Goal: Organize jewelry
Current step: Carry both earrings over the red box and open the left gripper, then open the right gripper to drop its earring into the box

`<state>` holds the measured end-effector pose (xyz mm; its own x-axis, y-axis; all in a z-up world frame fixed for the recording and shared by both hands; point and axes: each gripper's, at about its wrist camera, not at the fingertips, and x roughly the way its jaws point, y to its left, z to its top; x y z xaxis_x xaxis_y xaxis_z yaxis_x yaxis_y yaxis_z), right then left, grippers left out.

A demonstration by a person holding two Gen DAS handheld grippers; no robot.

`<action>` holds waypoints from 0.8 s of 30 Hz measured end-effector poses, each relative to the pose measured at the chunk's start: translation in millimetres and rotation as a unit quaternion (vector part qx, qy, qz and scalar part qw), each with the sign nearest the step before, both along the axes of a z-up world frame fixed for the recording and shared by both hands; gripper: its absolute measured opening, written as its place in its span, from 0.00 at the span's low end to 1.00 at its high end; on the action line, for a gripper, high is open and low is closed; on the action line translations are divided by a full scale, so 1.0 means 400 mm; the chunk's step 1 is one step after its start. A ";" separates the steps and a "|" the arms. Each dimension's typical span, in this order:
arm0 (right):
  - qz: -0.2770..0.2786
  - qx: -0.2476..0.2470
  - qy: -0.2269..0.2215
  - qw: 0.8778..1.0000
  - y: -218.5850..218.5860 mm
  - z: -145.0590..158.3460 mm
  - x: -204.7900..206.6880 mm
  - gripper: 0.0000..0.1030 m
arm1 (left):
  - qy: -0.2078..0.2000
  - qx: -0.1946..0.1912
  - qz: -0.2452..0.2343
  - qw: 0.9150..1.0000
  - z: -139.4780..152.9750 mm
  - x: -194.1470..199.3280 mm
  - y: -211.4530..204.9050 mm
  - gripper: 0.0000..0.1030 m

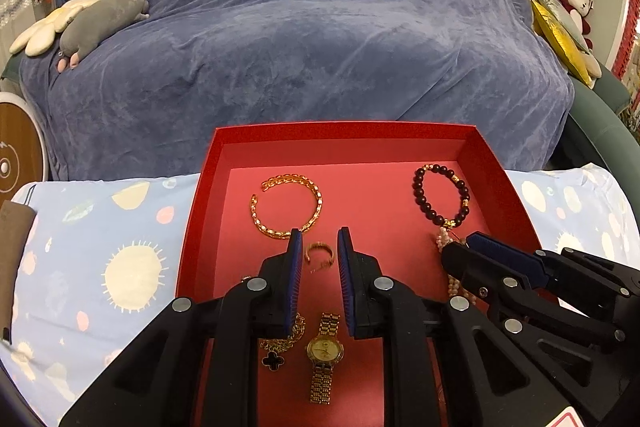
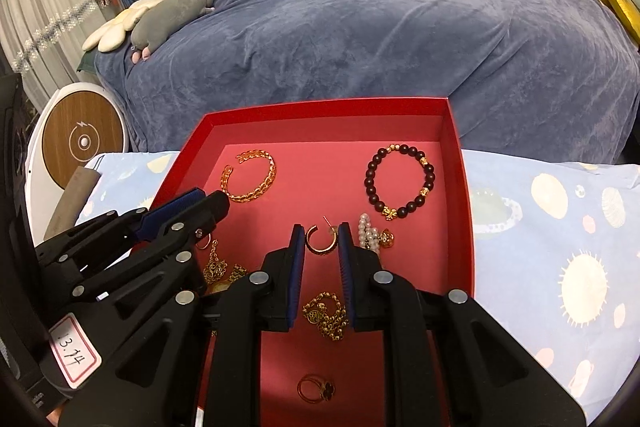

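Red box (image 2: 456, 163) with jewelry, both grippers over it.
Gold hoop earring (image 2: 320, 239) lies mid-box between the right gripper (image 2: 321, 239) tips, jaws narrowly apart, not gripping; left gripper (image 1: 319, 247) likewise parted near it.

Right black two-finger gripper with blue pads (image 2: 321, 241) is parted over the shallow red cardboard box (image 2: 460, 163), its fingertips flanking a small gold hoop earring (image 2: 320, 239) without visibly touching it (contact can't be confirmed). Left black gripper (image 2: 208, 205) enters from the left edge, jaws close together, near the open gold chain-link cuff bracelet (image 2: 250, 181). Dark round-bead bracelet with gold charms (image 2: 400, 181) lies far right; white pearl strand with gold pendant (image 2: 374, 237) just beside the right fingertip. Tangled gold chain necklace (image 2: 326, 315) sits between the finger bases, gold ring with dark clover (image 2: 314, 389) nearest the camera. Box rests on pale blue planet-print cloth (image 2: 560, 227).
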<state>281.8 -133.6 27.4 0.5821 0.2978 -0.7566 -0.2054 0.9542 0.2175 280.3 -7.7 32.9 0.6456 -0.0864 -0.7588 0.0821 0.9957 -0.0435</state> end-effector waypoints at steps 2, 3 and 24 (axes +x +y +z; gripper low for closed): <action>-0.001 -0.005 -0.003 1.000 0.002 0.003 -0.003 0.17 | 0.004 0.006 0.000 1.000 -0.002 0.000 -0.003 0.24; -0.002 -0.007 -0.005 1.000 0.002 0.005 -0.005 0.17 | 0.003 0.010 0.004 1.000 -0.001 -0.004 -0.003 0.26; -0.009 -0.010 -0.031 0.999 -0.030 0.135 -0.146 0.17 | -0.030 0.018 0.016 0.999 0.130 -0.143 -0.018 0.49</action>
